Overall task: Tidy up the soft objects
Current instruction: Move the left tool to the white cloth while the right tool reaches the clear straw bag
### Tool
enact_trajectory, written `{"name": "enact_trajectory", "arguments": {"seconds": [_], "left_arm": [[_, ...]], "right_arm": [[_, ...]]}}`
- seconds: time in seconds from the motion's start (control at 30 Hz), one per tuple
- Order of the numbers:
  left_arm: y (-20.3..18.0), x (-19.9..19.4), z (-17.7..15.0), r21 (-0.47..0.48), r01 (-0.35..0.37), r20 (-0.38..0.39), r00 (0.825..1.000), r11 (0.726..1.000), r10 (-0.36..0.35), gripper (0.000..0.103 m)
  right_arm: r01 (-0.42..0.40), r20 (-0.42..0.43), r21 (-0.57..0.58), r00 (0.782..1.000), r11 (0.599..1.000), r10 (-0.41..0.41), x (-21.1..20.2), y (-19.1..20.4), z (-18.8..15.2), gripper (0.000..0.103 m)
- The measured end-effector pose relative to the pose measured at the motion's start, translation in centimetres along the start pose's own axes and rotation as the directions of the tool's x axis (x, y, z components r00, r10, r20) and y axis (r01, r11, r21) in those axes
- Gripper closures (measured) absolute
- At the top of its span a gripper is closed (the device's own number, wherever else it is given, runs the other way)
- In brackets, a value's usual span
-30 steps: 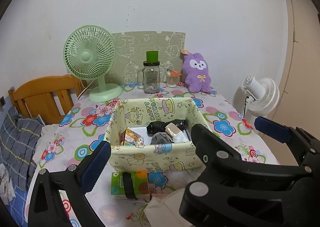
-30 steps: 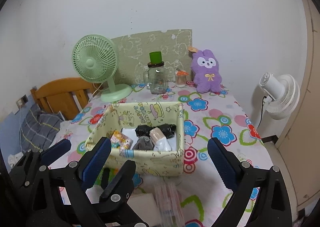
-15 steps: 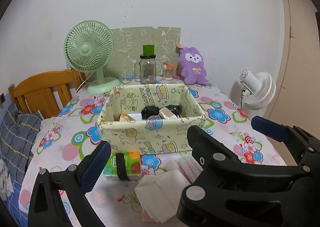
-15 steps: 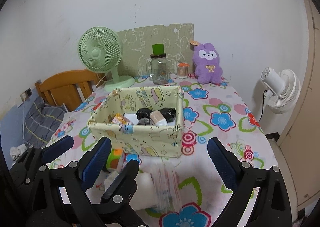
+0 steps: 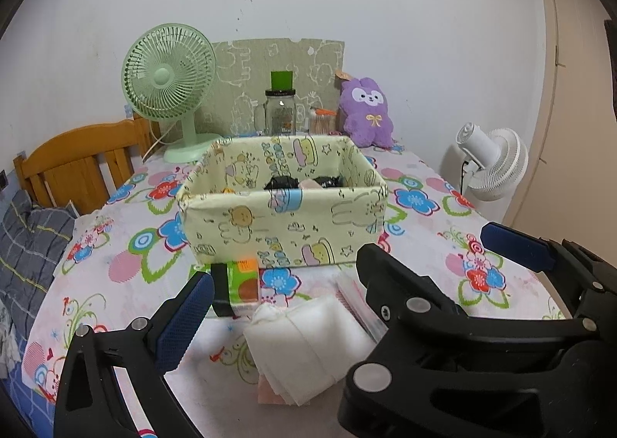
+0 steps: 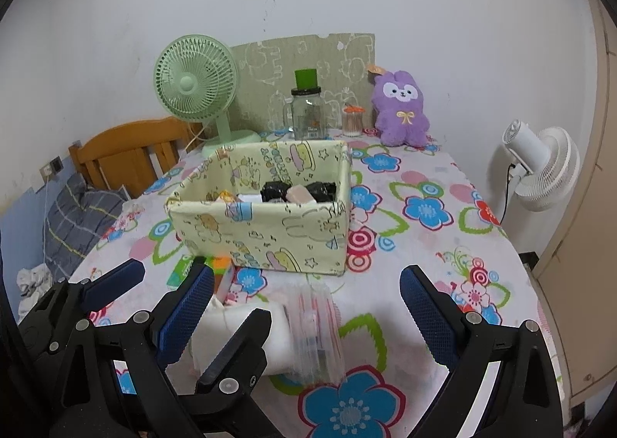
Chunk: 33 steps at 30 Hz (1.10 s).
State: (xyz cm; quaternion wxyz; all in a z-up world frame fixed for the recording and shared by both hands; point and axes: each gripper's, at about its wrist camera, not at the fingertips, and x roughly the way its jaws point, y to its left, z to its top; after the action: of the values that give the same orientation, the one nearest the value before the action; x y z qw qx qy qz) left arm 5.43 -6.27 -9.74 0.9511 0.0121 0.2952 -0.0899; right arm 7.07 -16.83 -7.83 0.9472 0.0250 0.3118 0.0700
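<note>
A folded white cloth (image 5: pixel 304 341) lies on the floral tablecloth, directly in front of my left gripper (image 5: pixel 304 322), which is open and empty. Beside the cloth is a clear packet with pink stripes (image 6: pixel 316 326), and it sits between the open fingers of my right gripper (image 6: pixel 306 314). The two grippers are side by side and overlap. A green tissue pack with a black band (image 5: pixel 235 283) rests against the yellow fabric box (image 5: pixel 285 229). The box holds black rolled items and other small things. A purple plush rabbit (image 6: pixel 401 106) leans against the back wall.
A green desk fan (image 5: pixel 169 90), a glass jar with a green lid (image 5: pixel 280 110) and a small swab pot (image 6: pixel 353 121) stand at the back. To the left is a wooden headboard (image 5: pixel 77 164). A white fan (image 6: pixel 540 168) stands beyond the table's right edge.
Both cameras have dropped lower and pulled back toward the near table edge. The box is now seen side-on, and the white cloth and packet look closer. Both grippers stayed open.
</note>
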Motion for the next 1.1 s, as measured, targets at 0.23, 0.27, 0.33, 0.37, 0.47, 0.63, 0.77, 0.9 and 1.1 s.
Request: {"name": "enact_trajectory", "arguments": {"seconds": [0.23, 0.27, 0.33, 0.37, 0.47, 0.63, 0.77, 0.9, 1.1], "left_arm": [[0.0, 1.2, -1.3, -0.002, 0.01, -0.036, 0.999, 1.0, -0.01, 0.0], [0.0, 1.4, -1.5, -0.003, 0.01, -0.043, 0.999, 1.0, -0.01, 0.0], [0.1, 1.9, -1.8, -0.003, 0.013, -0.054, 0.998, 1.0, -0.013, 0.0], [0.1, 2.1, -1.9, -0.002, 0.015, -0.057, 0.998, 1.0, -0.015, 0.0], [0.1, 2.7, -2.4, 0.002, 0.017, -0.074, 0.997, 1.0, -0.017, 0.0], [0.1, 3.8, -3.0, 0.002, 0.007, -0.101, 0.995, 1.0, -0.007, 0.001], [0.0, 4.5, -3.4, 0.003, 0.01, -0.117, 0.993, 1.0, -0.01, 0.001], [-0.1, 5.1, -3.5, 0.004, 0.009, -0.127, 0.992, 1.0, -0.009, 0.004], [-0.1, 6.1, -3.8, -0.008, 0.018, -0.156, 0.988, 1.0, -0.019, 0.013]], "right_arm": [[0.007, -0.036, 0.005, 0.999, 1.0, -0.007, 1.2, -0.4, -1.4, 0.005], [0.008, -0.043, 0.004, 0.999, 1.0, -0.008, 1.4, -0.4, -1.6, 0.005], [0.01, -0.053, 0.001, 0.999, 1.0, -0.01, 1.8, -0.4, -1.9, 0.005], [0.014, -0.057, 0.0, 0.998, 1.0, -0.014, 1.9, -0.4, -2.1, 0.006], [0.019, -0.069, 0.007, 0.997, 1.0, -0.018, 2.5, -0.5, -2.5, 0.007], [0.027, -0.102, 0.024, 0.994, 0.999, -0.024, 3.6, -0.8, -3.3, 0.014], [0.03, -0.129, 0.026, 0.991, 0.999, -0.027, 4.5, -1.1, -3.7, 0.017], [0.038, -0.142, 0.039, 0.989, 0.999, -0.032, 5.1, -1.4, -3.9, 0.018], [0.039, -0.168, 0.055, 0.985, 0.998, -0.029, 6.0, -2.0, -4.2, 0.018]]}}
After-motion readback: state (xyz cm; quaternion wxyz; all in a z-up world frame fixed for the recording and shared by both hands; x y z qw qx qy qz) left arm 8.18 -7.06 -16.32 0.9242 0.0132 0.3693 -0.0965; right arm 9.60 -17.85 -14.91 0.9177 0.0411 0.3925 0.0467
